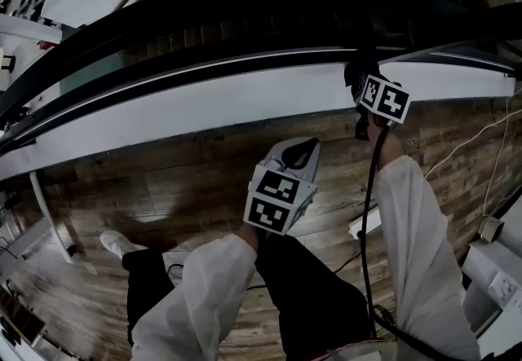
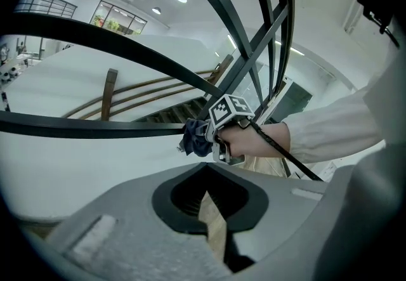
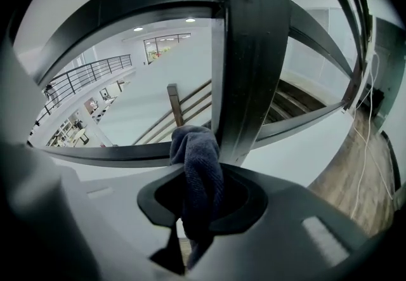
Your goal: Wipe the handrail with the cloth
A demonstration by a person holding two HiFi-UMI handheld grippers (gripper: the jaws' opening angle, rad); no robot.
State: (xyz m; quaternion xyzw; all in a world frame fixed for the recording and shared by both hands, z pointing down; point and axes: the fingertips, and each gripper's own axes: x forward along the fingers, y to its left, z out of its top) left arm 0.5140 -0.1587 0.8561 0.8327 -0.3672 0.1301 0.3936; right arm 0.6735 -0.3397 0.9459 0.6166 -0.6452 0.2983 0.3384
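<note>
Head view, left to right: a white shoe [image 1: 114, 244] on the wood floor [image 1: 188, 188]. Then comes our left gripper [image 1: 300, 154], held low over the floor and well apart from the rail. Our right gripper [image 1: 360, 78] is raised at the handrail [image 1: 204, 29]. A pale cable [image 1: 477, 139] trails along the floor at far right. Both our arms are in white sleeves.

Left gripper view: we log the jaws as drawn together, with nothing between them and only a sliver of floor showing past the seam. Beyond them our right hand [image 2: 250, 141] holds the other gripper up to a black bar, and the cloth [image 2: 195, 137] bunches at its tip against that bar.

Right gripper view: the jaws are clamped on the cloth. It is dark blue-grey with a looped, towel-like pile, and it is folded into a thick wad. Its rounded top pokes up above the jaws, and its lower end hangs down between them. We place the wad just beside a broad black upright, where that meets a horizontal bar of the handrail. We cannot tell whether it presses on the metal there. Pale walls and ceiling lights lie behind.
</note>
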